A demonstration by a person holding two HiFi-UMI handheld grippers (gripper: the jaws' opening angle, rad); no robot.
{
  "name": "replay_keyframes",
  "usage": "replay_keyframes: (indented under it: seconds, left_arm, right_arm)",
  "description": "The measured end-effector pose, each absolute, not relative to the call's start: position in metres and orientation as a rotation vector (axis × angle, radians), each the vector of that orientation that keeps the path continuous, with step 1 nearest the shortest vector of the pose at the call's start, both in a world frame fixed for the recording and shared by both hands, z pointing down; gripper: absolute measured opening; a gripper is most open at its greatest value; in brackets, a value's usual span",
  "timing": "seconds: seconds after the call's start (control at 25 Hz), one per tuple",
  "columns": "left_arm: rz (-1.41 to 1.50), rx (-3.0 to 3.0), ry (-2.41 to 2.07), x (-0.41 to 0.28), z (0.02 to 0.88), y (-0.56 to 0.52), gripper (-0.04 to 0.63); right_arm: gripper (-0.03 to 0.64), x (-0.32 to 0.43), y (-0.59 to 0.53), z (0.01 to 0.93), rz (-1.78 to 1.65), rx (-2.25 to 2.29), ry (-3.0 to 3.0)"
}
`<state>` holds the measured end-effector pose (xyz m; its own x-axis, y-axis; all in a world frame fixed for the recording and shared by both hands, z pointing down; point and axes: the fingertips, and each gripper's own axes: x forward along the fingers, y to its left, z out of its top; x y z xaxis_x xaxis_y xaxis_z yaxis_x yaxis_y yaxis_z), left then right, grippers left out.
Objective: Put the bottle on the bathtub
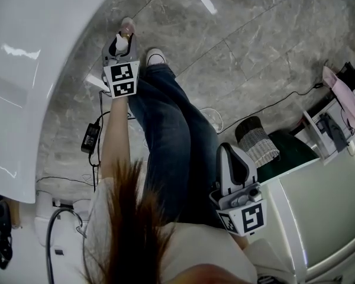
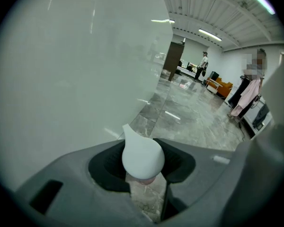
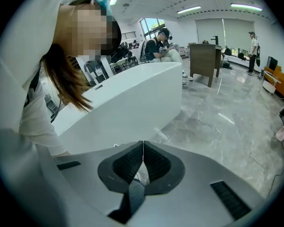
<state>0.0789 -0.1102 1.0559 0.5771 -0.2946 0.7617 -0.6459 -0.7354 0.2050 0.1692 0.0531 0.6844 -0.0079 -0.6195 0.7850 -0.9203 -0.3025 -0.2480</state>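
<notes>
My left gripper [image 1: 123,39] is shut on the bottle [image 1: 127,26], a pinkish bottle with a white pump head. It hangs over the grey floor just beside the white bathtub's [image 1: 41,70] outer wall. In the left gripper view the white pump head of the bottle [image 2: 142,156] sits between the dark pads of the left gripper [image 2: 143,171], with the bathtub wall [image 2: 61,79] filling the left side. My right gripper [image 1: 229,154] hangs low at the right, by the person's hip. Its pads are pressed together on nothing in the right gripper view [image 3: 142,162], where the bathtub [image 3: 132,98] lies ahead.
The person's jeans leg and white shoe [image 1: 155,56] stand next to the left gripper. A black power adapter [image 1: 90,136] with cables lies on the floor by the tub. A woven basket [image 1: 257,141] and a white cabinet [image 1: 319,206] stand at the right. Other people are far off.
</notes>
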Motion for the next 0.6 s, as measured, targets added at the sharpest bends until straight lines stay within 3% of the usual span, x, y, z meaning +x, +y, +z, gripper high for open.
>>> replay_keyframes:
  seconds: [0.48,0.6]
  left_arm:
    - [1.012,2.38,-0.738,0.082,1.062,-0.097,0.152]
    - [1.033,2.373,-0.676,0.09,1.066,-0.088,0.193]
  right_arm:
    - [0.014,0.17,0.052,0.685,1.203,1.917,-1.618]
    - [0.014,0.171,0.056,0.685,1.21,1.92,-1.619]
